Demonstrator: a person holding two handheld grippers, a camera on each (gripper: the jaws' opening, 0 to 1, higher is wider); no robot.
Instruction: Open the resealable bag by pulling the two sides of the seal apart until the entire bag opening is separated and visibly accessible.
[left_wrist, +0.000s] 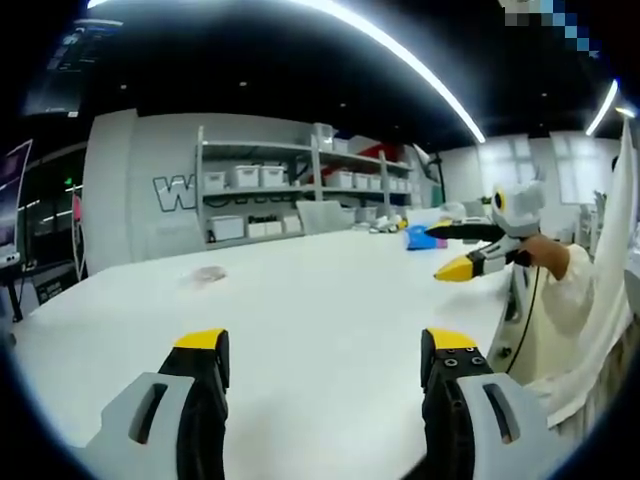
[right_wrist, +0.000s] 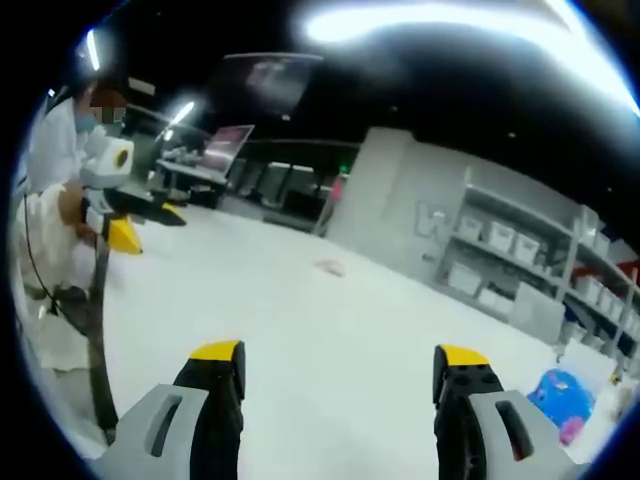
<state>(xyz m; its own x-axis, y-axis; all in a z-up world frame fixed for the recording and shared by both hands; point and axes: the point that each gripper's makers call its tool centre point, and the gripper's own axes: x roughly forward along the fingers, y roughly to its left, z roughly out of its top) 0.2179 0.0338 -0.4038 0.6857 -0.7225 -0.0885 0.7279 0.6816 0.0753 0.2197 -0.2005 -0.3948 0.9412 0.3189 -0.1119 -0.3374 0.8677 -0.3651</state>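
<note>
A small clear resealable bag (left_wrist: 205, 275) with a pinkish tint lies flat on the white table (left_wrist: 330, 300), far ahead of my left gripper (left_wrist: 325, 345), whose yellow-tipped jaws stand wide apart with nothing between them. Off to the right, a white-sleeved hand holds my right gripper (left_wrist: 452, 250) above the table's edge, also open and empty. In the right gripper view the bag (right_wrist: 330, 267) sits mid-table, well beyond my right gripper (right_wrist: 340, 355). The left gripper (right_wrist: 148, 226) hangs at the far left of that view, in front of a person in white.
Shelves with white bins (left_wrist: 290, 180) line the wall behind the table, and appear again as shelves (right_wrist: 510, 250) at the right. A blue object (left_wrist: 420, 238) lies at the table's far corner, seen also as a blue object (right_wrist: 560, 395). A monitor (right_wrist: 232, 145) stands beyond the table.
</note>
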